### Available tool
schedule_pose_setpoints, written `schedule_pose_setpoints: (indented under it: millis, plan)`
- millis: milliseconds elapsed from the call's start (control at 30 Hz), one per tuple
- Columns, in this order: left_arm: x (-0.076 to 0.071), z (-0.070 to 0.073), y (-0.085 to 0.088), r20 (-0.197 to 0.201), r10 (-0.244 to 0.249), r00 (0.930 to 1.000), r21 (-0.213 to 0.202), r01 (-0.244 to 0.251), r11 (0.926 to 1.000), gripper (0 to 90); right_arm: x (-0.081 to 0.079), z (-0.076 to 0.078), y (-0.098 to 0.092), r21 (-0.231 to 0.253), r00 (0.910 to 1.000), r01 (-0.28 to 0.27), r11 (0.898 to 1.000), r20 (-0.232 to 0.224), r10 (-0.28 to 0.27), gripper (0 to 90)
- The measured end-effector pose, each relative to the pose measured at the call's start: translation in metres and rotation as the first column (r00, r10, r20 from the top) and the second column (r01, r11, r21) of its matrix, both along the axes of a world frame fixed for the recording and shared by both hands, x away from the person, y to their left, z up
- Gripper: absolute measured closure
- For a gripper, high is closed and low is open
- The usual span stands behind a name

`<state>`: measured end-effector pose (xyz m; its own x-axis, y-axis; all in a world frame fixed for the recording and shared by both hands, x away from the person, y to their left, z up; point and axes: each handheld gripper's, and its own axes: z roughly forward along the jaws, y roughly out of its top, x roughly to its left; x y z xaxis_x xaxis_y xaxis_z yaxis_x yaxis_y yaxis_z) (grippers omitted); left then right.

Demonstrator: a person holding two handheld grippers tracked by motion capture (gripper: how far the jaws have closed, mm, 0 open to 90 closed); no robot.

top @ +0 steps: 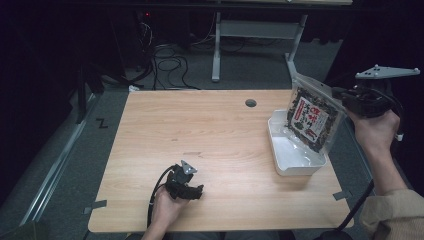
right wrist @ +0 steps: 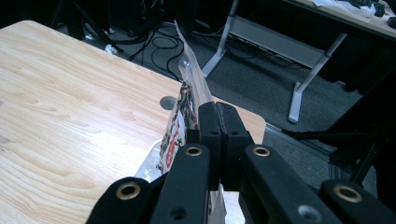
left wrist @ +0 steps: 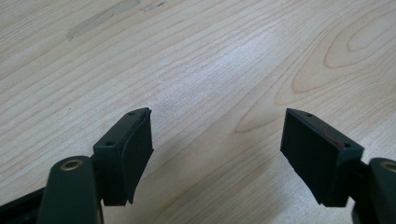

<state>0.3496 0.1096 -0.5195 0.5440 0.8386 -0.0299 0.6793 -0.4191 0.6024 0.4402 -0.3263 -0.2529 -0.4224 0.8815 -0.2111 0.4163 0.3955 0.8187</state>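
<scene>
A clear snack bag (top: 312,116) with dark contents and a red-and-white label hangs above the white tray (top: 283,159) at the table's right side. My right gripper (top: 342,96) is shut on the bag's upper right edge. In the right gripper view the bag (right wrist: 183,107) shows edge-on, pinched between the closed jaws of that gripper (right wrist: 217,108). My left gripper (top: 198,191) rests low near the table's front edge, held by a hand. In the left gripper view its jaws stand wide apart over bare wood, so the left gripper (left wrist: 217,140) is open with nothing in it.
The wooden table (top: 200,135) has a round cable hole (top: 250,103) near its far edge. Beyond the table lie loose cables (top: 167,65) on the floor and the grey legs of another desk (top: 217,47). Tape marks (top: 342,195) sit at the table's front corners.
</scene>
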Motion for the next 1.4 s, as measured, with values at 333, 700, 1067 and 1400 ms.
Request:
schedule_pose_setpoints:
  millis: [333,700,1067,1400]
  plan:
    - [0.000,0.000,0.000,0.002,0.003,1.0000,0.000,-0.003,1.0000,25.6,0.006,-0.016,0.006,-0.003,0.9995,-0.008,1.000,-0.031,0.008,90.0]
    - [0.000,0.000,0.001,0.004,0.007,1.0000,0.002,-0.007,1.0000,25.6,0.010,-0.026,0.017,-0.013,0.9990,-0.016,1.000,-0.043,0.015,90.0]
    - [-0.001,0.001,0.002,0.009,0.008,0.9999,0.002,-0.008,1.0000,25.5,0.015,-0.036,0.024,-0.025,0.9984,-0.023,0.999,-0.053,0.022,90.0]
    - [-0.001,0.001,0.001,0.008,0.009,0.9999,0.000,-0.009,1.0000,25.5,0.010,-0.048,0.015,-0.019,0.9956,-0.038,0.999,-0.086,0.037,90.0]
